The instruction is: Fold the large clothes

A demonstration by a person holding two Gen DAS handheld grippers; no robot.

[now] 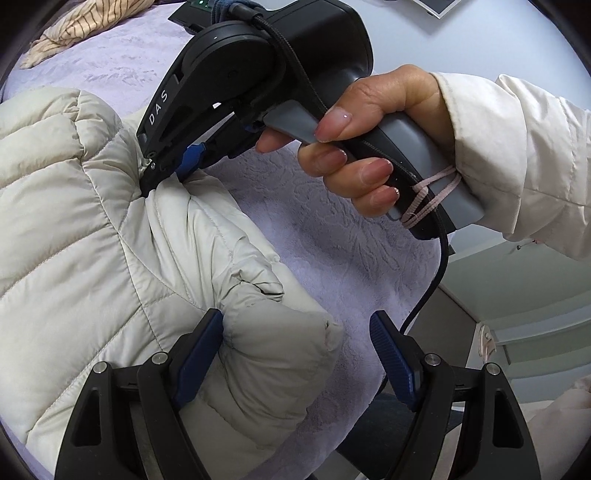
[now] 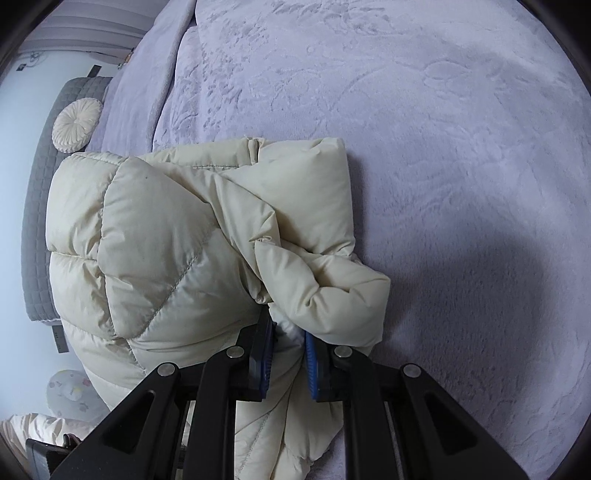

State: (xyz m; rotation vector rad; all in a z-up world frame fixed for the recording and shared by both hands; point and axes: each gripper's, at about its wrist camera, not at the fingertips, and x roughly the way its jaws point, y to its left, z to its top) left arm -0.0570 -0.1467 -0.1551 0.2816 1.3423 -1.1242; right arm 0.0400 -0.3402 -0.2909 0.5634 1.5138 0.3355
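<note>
A cream puffer jacket (image 1: 92, 221) lies bunched and partly folded on a lavender blanket (image 1: 351, 229). My left gripper (image 1: 295, 321) stands open over a puffy folded corner of the jacket. Its left pad (image 1: 199, 354) rests against the cloth while the right pad (image 1: 391, 354) is clear of it. A hand (image 1: 354, 147) in a cream sleeve holds my right gripper (image 1: 166, 173), which is shut on a pinch of the jacket at a seam. In the right wrist view the jacket (image 2: 166, 240) gathers into the narrow gap of the right gripper (image 2: 290, 328).
The blanket (image 2: 443, 147) stretches wide to the right of the jacket. A striped beige garment (image 1: 74, 29) lies at the far edge. A grey quilted pad (image 2: 40, 221) with a round cushion (image 2: 77, 125) lies beside the bed. The right gripper's cable (image 1: 436, 273) hangs down.
</note>
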